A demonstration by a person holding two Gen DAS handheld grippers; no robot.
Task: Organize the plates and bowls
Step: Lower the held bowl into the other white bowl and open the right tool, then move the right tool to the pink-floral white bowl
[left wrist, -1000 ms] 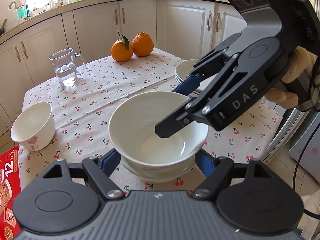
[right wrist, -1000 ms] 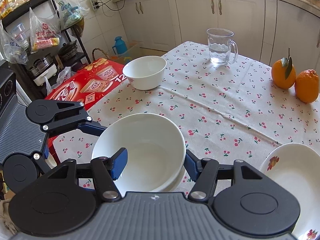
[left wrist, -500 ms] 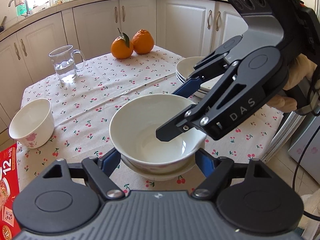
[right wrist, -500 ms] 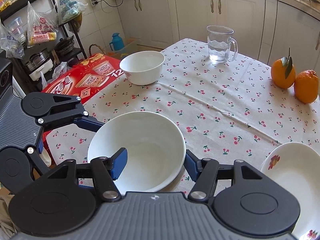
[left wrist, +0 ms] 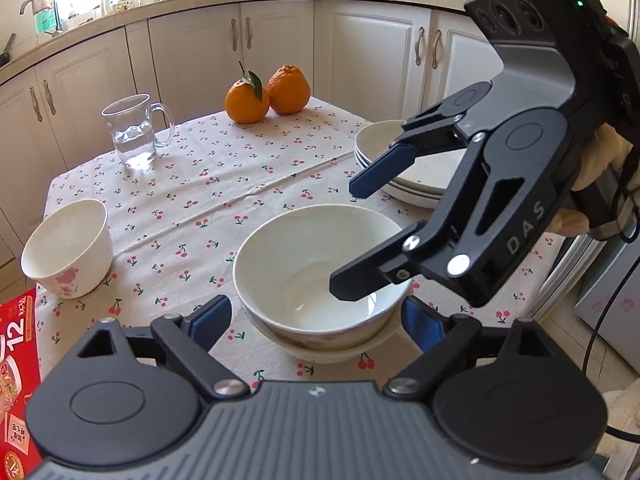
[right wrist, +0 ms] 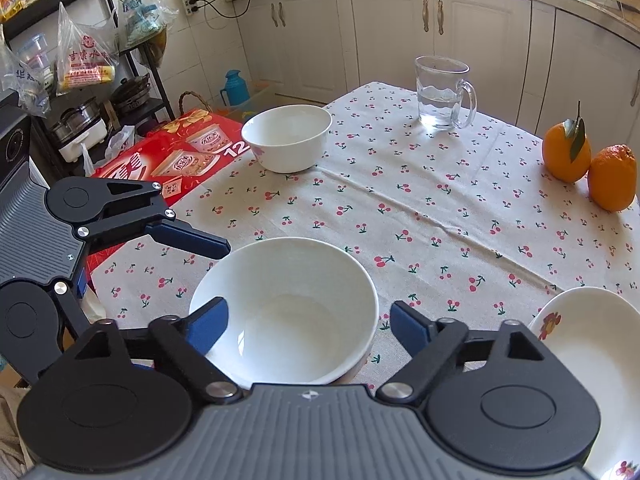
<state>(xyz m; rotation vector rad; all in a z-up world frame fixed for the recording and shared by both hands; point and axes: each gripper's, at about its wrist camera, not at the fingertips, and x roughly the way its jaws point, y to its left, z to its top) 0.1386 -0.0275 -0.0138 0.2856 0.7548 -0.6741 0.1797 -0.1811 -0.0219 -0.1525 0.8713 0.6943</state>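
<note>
We hold the left gripper (left wrist: 316,320) w/ jaws opening, blue pads astride the nested bowls (left wrist: 320,272) but clear of the walls; nothing gripped. Right gripper (left wrist: 352,240) jaws opening too: one finger dips inside the top bowl's rim, the other hangs above, no contact. Plate stack (left wrist: 420,176) sits beyond the right gripper. Small bowl (left wrist: 68,256) is far left on the tablecloth (left wrist: 240,184).

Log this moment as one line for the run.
stage: bowl nested on lower bowl | left tongs: opening, straddling it | right tongs: opening, rim between | next: lone bowl
</note>
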